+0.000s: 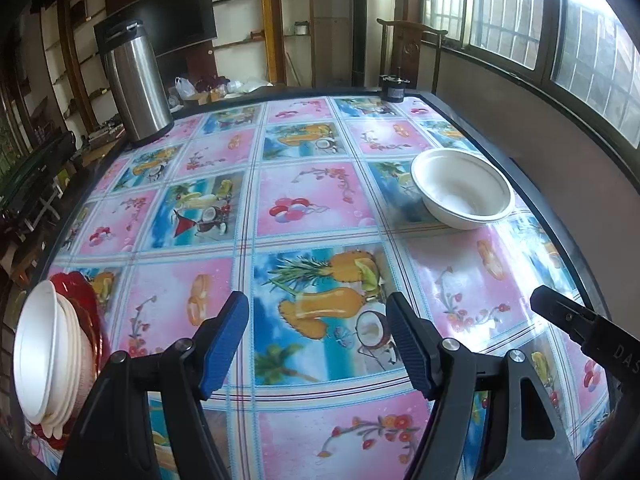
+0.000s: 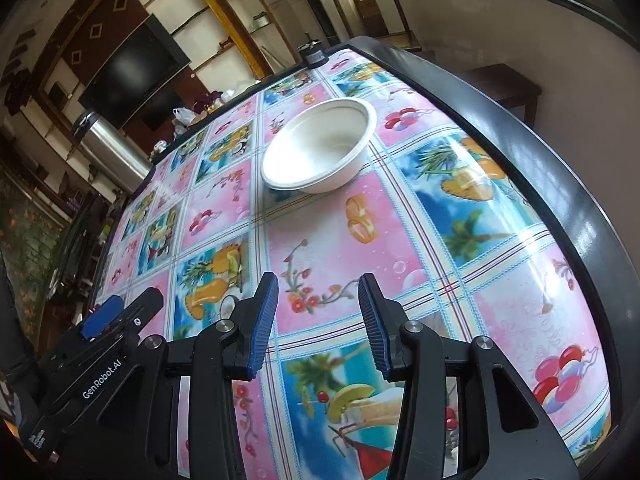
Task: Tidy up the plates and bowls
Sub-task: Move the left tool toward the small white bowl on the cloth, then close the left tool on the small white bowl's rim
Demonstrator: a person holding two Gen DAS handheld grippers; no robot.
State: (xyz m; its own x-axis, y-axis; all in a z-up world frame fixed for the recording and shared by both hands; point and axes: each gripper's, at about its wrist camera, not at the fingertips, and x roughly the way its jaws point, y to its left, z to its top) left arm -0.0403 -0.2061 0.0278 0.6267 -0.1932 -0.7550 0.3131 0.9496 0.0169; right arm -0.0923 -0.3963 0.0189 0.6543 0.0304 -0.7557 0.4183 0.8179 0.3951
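From my left wrist, my left tool (image 1: 318, 338) gapes wide over the patterned surface (image 1: 304, 200), holding nothing. A white bowl (image 1: 464, 188) sits far right; stacked bowls (image 1: 44, 360) on a red plate (image 1: 86, 300) are cut off at the left edge.

From my right wrist, my right tool (image 2: 318, 320) is parted and empty, the bowl (image 2: 320, 148) beyond it.

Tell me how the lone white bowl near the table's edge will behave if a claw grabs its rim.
The round white bowl looks thin-walled, like disposable foam or paper, so it is probably very light. Its rim may flex or dent under a pinch. On the glossy patterned tablecloth it would likely slide rather than tip.
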